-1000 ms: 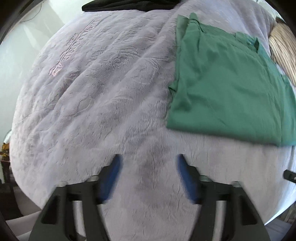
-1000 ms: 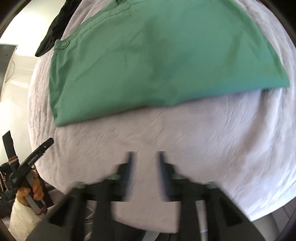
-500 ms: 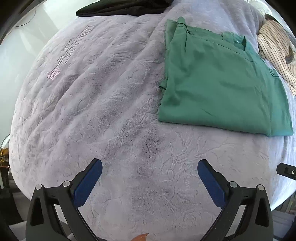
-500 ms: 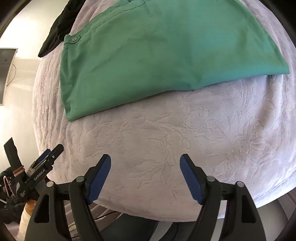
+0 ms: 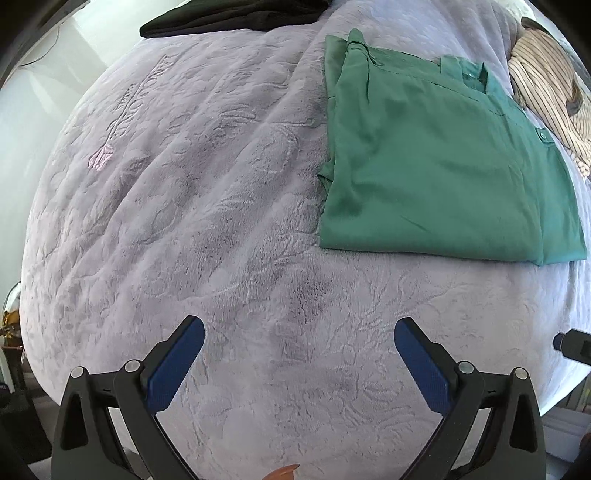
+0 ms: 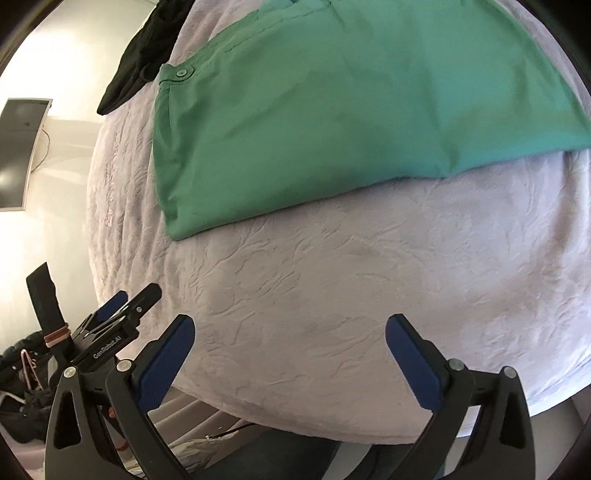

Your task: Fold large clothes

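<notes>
A folded green garment (image 5: 436, 155) lies flat on the lavender plush bed cover (image 5: 184, 184), up and to the right in the left wrist view. My left gripper (image 5: 299, 328) hovers over bare cover short of its near left corner, open, with nothing between the blue pads. In the right wrist view the green garment (image 6: 332, 103) fills the top, its folded edge facing me. My right gripper (image 6: 290, 325) hangs over the cover near the bed's front edge, clear of the cloth. Its jaws are opening and hold nothing.
A black garment (image 5: 236, 14) lies at the far end of the bed and a striped one (image 5: 546, 74) beyond the green garment. The left gripper (image 6: 122, 314) shows at the right view's lower left. A dark screen (image 6: 22, 151) hangs on the wall.
Both grippers' jaws have spread from a narrow gap to wide apart. The right gripper has slid sideways along the bed's edge, so the green garment now sits further right in its view.
</notes>
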A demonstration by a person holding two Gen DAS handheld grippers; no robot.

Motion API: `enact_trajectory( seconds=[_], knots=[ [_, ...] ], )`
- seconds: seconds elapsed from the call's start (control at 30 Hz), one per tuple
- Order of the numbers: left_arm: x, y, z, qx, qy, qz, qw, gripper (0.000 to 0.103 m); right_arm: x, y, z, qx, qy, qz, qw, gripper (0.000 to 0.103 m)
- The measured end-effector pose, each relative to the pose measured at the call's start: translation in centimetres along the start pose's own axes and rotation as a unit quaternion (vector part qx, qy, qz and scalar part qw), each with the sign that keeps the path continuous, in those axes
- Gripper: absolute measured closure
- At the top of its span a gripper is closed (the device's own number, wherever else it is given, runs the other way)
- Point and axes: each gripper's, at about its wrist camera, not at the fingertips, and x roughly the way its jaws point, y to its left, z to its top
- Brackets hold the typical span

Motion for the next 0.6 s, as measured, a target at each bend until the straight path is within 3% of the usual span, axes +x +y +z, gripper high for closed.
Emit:
enact_trajectory(
  seconds=[0.37, 0.5, 0.6],
  knots=[
    [1.8, 0.7, 0.7, 0.002, 0.01, 0.0, 0.9999, 0.0, 2.5, -1.7, -2.4, 0.093, 0.027, 0.071, 0.993, 0.0],
    [3.0, 1.2, 1.0, -0.005, 0.025, -0.024, 0.9994, 0.0, 3.8, -2.4, -2.8, 0.124, 0.05, 0.066, 0.989, 0.0],
    [3.4, 1.9, 1.4, -0.014, 0.018, -0.041, 0.9989, 0.0, 3.8, -2.9, -2.4, 0.133, 0.031, 0.059, 0.989, 0.0]
  ],
)
